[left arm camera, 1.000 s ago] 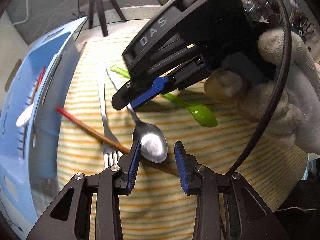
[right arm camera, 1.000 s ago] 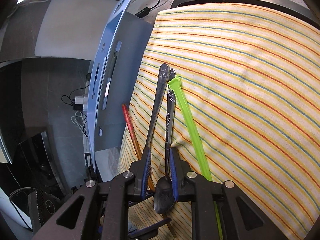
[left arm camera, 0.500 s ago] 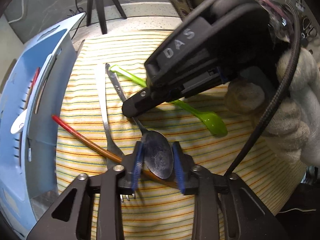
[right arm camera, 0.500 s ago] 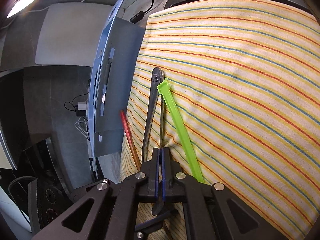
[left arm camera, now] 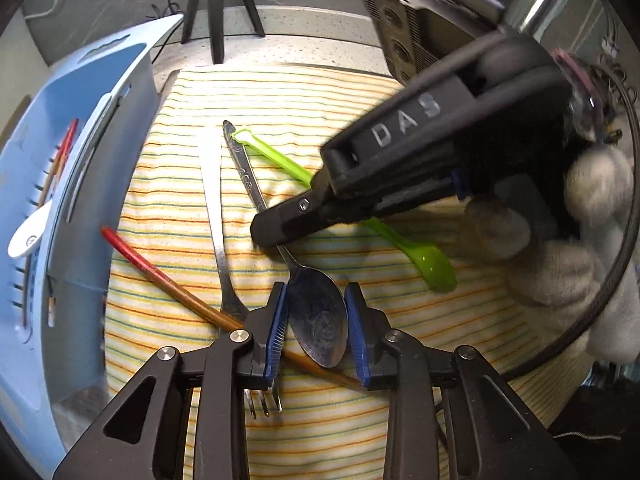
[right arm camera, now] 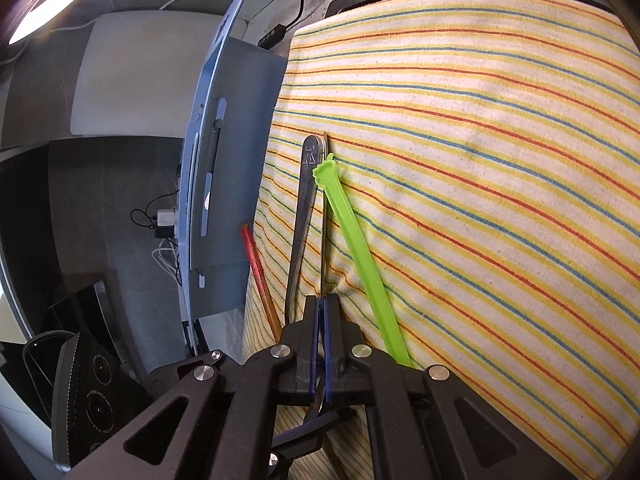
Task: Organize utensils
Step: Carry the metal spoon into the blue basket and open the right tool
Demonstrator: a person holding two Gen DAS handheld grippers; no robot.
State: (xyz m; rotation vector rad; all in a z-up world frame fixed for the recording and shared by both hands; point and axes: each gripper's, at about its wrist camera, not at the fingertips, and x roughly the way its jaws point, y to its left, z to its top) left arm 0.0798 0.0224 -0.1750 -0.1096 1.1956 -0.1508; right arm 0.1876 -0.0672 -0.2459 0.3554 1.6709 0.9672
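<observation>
A metal spoon [left arm camera: 316, 320] lies on the striped cloth [left arm camera: 320, 104]. My left gripper [left arm camera: 316, 328] is shut on its bowl, one blue pad on each side. My right gripper [right arm camera: 321, 320] is shut on the spoon's thin handle [right arm camera: 323, 216]; it also shows in the left wrist view [left arm camera: 276, 232]. A metal fork [left arm camera: 218, 240] lies left of the spoon, over a red-tipped chopstick [left arm camera: 160, 276]. A green plastic spoon [left arm camera: 424, 256] lies to the right, its handle [right arm camera: 356, 248] beside my right gripper.
A blue utensil basket [left arm camera: 120, 68] stands at the cloth's left edge and holds a white spoon [left arm camera: 28, 232] and a chopstick [left arm camera: 60, 156]. A tripod [left arm camera: 216, 4] stands behind the cloth. A gloved hand [left arm camera: 560, 260] holds the right gripper.
My left gripper moved forward and closed on the spoon's bowl. My right gripper closed on the spoon's handle.
</observation>
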